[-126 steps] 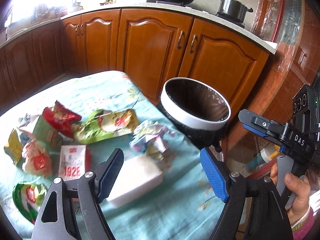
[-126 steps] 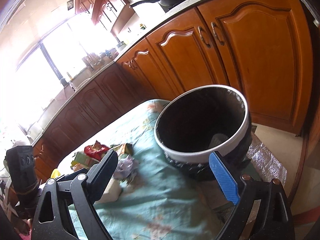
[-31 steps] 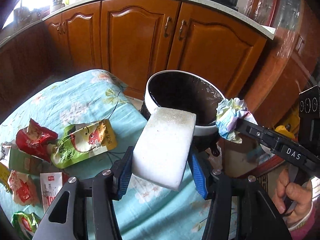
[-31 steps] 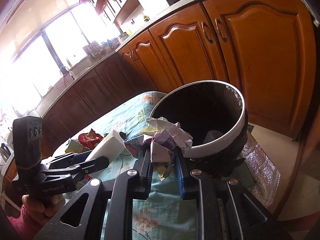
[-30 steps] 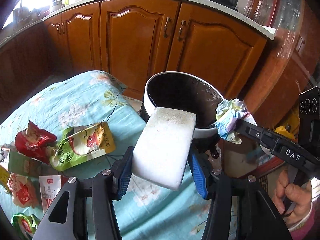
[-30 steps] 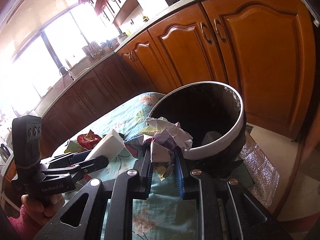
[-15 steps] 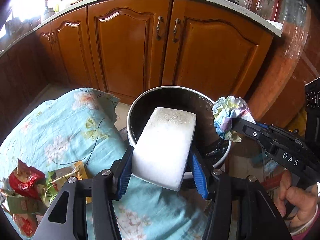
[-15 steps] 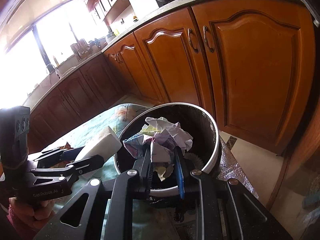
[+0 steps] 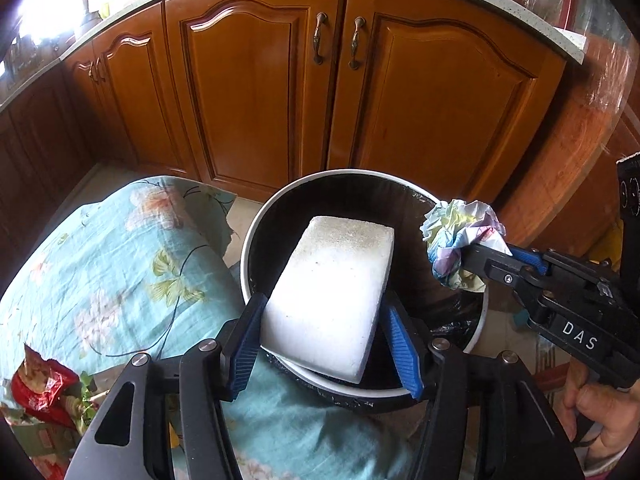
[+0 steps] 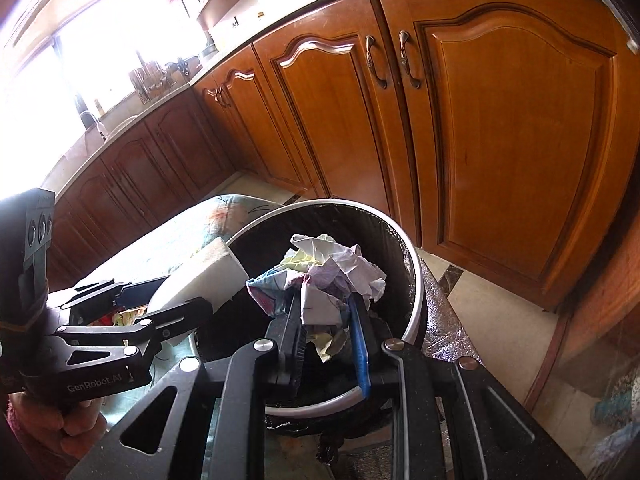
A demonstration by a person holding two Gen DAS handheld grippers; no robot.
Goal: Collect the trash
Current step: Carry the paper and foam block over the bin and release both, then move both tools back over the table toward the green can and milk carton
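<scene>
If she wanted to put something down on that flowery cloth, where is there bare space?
The floral cloth lies bare from its far corner near the cabinets to the bin. The near-left corner is crowded with snack wrappers. Above the bin, the left gripper holds a white foam block and the right gripper crumpled paper.

Floral-clothed table [image 9: 120,264] bears snack wrappers [image 9: 40,392].

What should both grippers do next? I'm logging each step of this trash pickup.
Probably open both. The left gripper holds the white foam block over the black-lined bin, and the right gripper holds the crumpled paper above its opening, so both should drop in.
</scene>
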